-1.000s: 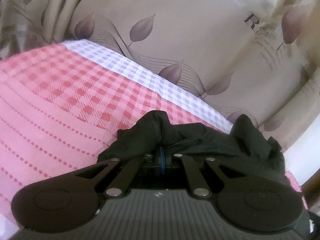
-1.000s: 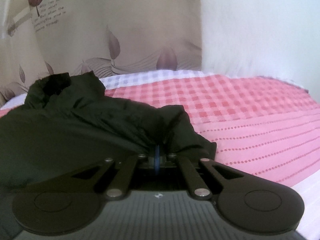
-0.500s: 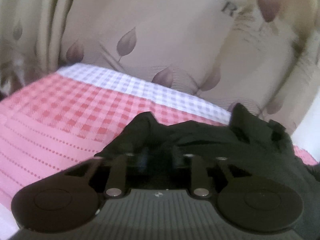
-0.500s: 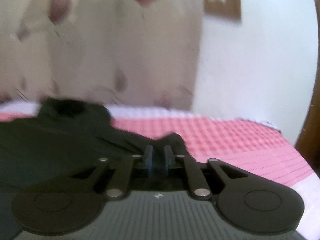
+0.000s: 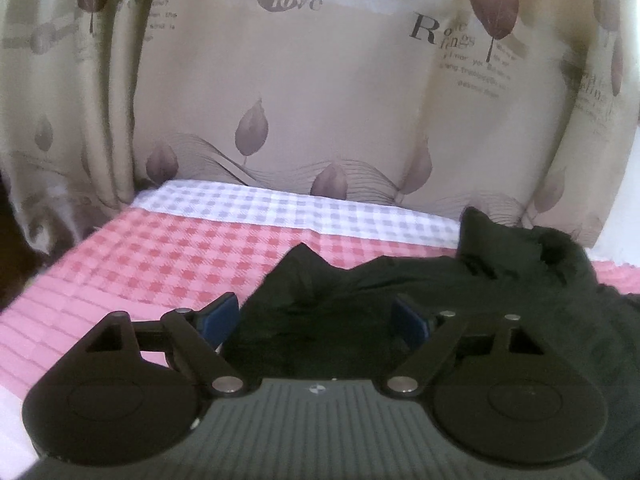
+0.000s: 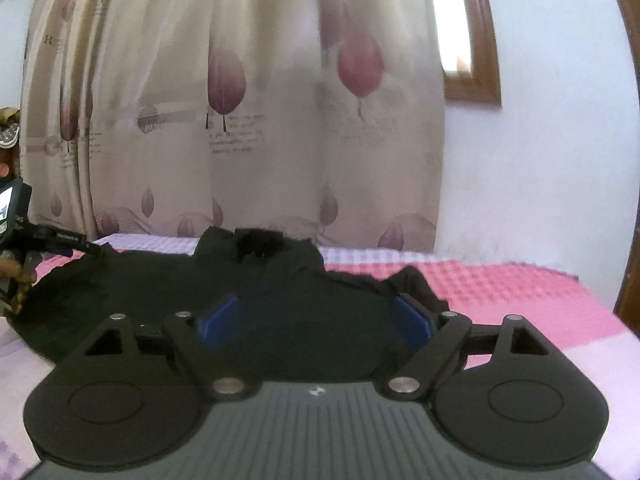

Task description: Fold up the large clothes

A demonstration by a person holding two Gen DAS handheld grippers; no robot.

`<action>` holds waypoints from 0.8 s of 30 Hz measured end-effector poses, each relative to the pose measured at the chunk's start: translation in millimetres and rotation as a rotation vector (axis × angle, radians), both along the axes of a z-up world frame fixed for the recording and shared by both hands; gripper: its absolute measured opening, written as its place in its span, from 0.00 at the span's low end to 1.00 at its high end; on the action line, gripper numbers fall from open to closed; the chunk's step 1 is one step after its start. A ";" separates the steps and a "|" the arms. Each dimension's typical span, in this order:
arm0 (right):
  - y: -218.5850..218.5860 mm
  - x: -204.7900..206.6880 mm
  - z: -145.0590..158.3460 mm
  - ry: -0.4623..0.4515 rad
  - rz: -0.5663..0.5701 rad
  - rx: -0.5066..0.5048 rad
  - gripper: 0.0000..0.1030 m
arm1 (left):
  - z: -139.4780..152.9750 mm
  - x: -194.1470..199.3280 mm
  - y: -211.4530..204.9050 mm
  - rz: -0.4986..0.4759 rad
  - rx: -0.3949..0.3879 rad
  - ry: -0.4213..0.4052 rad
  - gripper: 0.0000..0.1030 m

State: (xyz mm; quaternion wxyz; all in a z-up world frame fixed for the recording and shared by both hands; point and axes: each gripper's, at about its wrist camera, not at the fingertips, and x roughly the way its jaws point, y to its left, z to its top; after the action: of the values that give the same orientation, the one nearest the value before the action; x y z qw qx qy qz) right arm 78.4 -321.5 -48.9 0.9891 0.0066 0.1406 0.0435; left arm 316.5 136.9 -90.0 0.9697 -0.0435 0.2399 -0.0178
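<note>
The right claw (image 6: 316, 322) hangs over a black garment (image 6: 280, 300) spread on a bed (image 6: 520, 304) covered in pink and white checks, its jaws opening, blue pads (image 6: 218, 322) standing wide apart and pressing on nothing, the dark cloth lying below and between them; at the far left edge, the other claw's black body (image 6: 24, 232) reaches in over the garment, a hand (image 6: 16, 280) partly visible beneath it; a beige leaf-print curtain (image 6: 240, 120) hangs behind the bed; a wood-framed window (image 6: 472, 40) shows at the right on a white wall (image 6: 560, 160).
</note>
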 end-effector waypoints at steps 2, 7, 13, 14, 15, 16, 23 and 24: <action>-1.8 -0.1 -4.6 0.021 -0.016 0.019 0.84 | 1.9 -0.5 0.2 -0.001 0.019 -0.002 0.81; -0.8 1.5 -16.1 0.077 -0.025 0.072 0.84 | 4.6 -0.5 1.0 0.001 0.057 -0.010 0.83; 13.1 5.6 -24.9 0.106 0.017 0.075 0.84 | 4.1 0.4 0.6 -0.001 0.097 -0.009 0.86; 16.1 5.9 -25.7 0.109 0.025 0.071 0.84 | 3.7 0.6 0.1 -0.003 0.108 -0.009 0.87; 19.3 6.4 -26.3 0.113 0.034 0.067 0.86 | 3.2 0.7 -0.4 -0.002 0.116 -0.010 0.88; 22.1 6.9 -26.9 0.116 0.044 0.064 0.87 | 2.4 0.9 -0.3 -0.002 0.125 -0.010 0.88; 34.7 11.4 -30.6 0.136 0.083 0.060 0.91 | -1.4 5.0 2.0 -0.006 0.159 0.002 0.90; 35.9 12.5 -31.6 0.143 0.085 0.062 0.91 | -1.6 5.6 2.4 -0.008 0.160 0.003 0.91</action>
State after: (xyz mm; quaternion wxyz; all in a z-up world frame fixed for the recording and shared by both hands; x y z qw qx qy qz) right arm 90.9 -285.6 -80.5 0.9731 0.0343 0.2096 0.0891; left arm 322.1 139.3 -91.6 0.9696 0.0351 0.2423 -0.0022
